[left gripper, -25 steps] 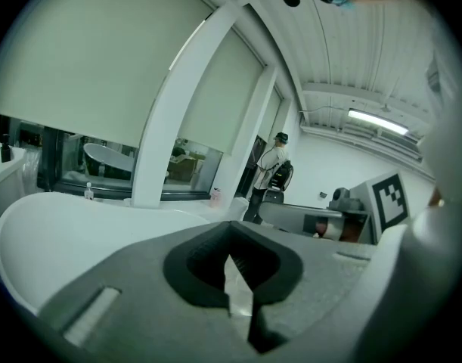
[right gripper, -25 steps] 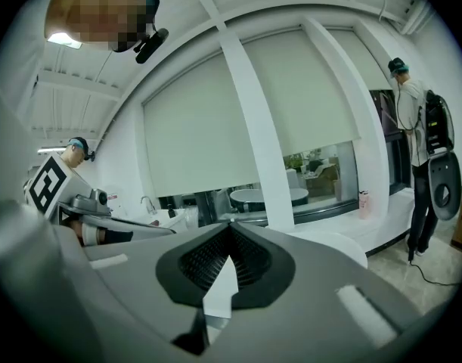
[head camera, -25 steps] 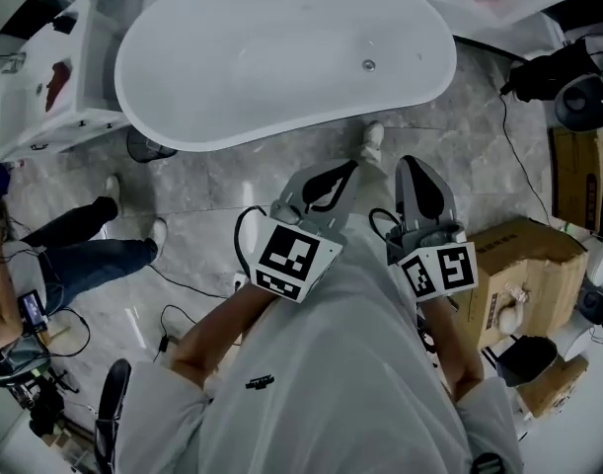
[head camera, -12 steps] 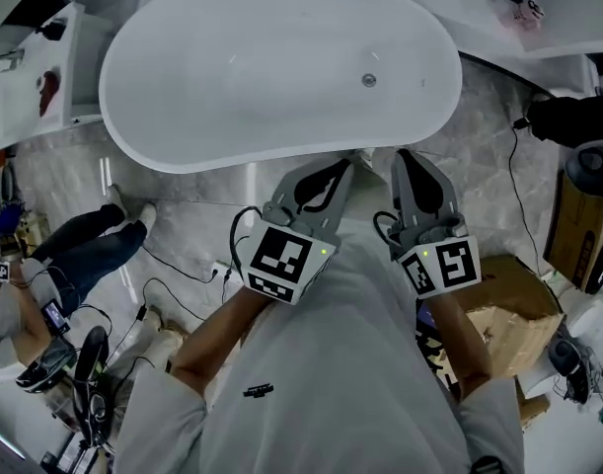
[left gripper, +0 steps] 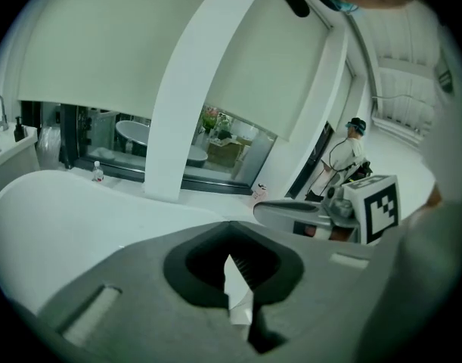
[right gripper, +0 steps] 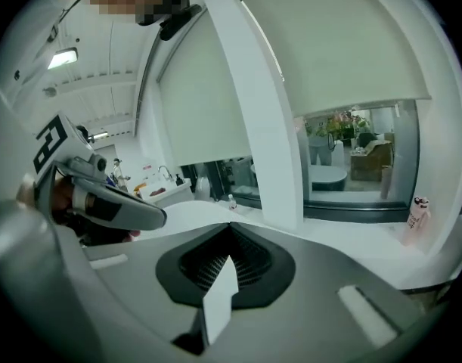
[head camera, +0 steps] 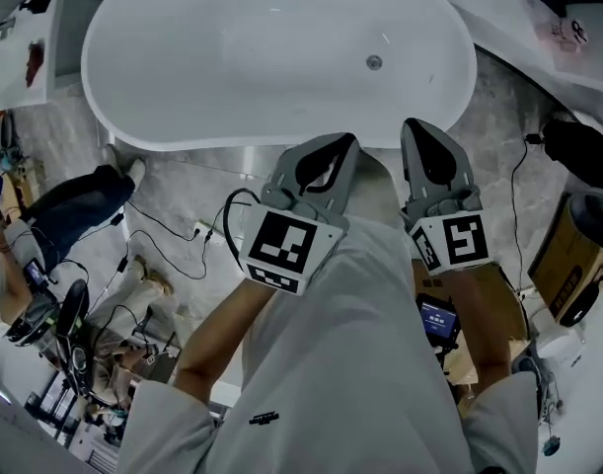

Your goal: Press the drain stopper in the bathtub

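Observation:
The white oval bathtub [head camera: 183,77] fills the top of the head view. Its round metal drain stopper [head camera: 374,62] sits on the tub floor at the right end. My left gripper [head camera: 342,142] is shut on nothing and its tips reach the tub's near rim. To its right, my right gripper [head camera: 417,126] is also shut and empty, just below and right of the stopper, at the rim. Both gripper views look across the tub rim toward a window wall; the left gripper [left gripper: 231,229] and right gripper [right gripper: 231,229] show jaws pressed together. The stopper is hidden in those views.
A seated person's legs [head camera: 69,210] and cables [head camera: 173,235] lie on the marble floor at left. A white counter [head camera: 25,62] stands at the top left. A cardboard box [head camera: 567,265] is at right. A small bottle [right gripper: 417,218] stands on the window ledge.
The tub has come closer and lower in the head view. Both grippers, still shut, have moved from over the floor up to the tub's near rim.

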Available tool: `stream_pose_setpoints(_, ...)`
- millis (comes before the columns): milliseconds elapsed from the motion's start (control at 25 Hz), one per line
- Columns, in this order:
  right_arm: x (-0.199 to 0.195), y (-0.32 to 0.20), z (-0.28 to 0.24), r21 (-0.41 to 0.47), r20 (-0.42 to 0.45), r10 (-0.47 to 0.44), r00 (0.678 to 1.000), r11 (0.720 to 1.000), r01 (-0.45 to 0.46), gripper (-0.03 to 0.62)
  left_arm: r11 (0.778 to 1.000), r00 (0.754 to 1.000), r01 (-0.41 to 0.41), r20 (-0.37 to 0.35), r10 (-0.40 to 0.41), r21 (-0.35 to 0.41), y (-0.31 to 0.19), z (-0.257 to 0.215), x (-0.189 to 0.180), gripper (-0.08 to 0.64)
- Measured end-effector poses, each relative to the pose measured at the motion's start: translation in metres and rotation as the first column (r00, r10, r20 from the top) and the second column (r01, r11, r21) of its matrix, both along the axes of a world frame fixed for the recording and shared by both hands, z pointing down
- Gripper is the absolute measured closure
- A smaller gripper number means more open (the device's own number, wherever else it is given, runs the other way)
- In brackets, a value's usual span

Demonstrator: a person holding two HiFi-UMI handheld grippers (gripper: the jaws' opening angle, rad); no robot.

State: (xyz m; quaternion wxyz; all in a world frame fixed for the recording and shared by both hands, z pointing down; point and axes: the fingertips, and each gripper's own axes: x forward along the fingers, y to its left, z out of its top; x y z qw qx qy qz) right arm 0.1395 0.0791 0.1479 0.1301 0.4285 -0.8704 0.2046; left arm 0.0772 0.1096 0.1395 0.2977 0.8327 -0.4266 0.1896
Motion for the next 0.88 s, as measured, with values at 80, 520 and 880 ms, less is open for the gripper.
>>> stream_pose_setpoints(80, 0.006, -0.012, 0.028, -0.039, -0.019, -0.009, 1.000, 0.999, 0.008, 0.598, 1.000, 1.000, 0.013, -0.013, -0.014, -0.024, -0.009, 0.015, 0.000, 0.561)
stream_pose_setpoints(520, 0.000, -0.079, 0.161, -0.209, -0.088, -0.104, 0.991, 0.974, 0.084, 0.593, 0.977, 0.996, 0.080, -0.020, -0.086, -0.199, -0.051, 0.133, -0.022, 0.561)
stream_pose_setpoints(880, -0.038, -0.107, 0.235, -0.263, -0.106, -0.167, 0.980, 0.955, 0.134, 0.589, 0.961, 0.990, 0.119, -0.038, -0.133, -0.250, -0.088, 0.206, -0.053, 0.561)
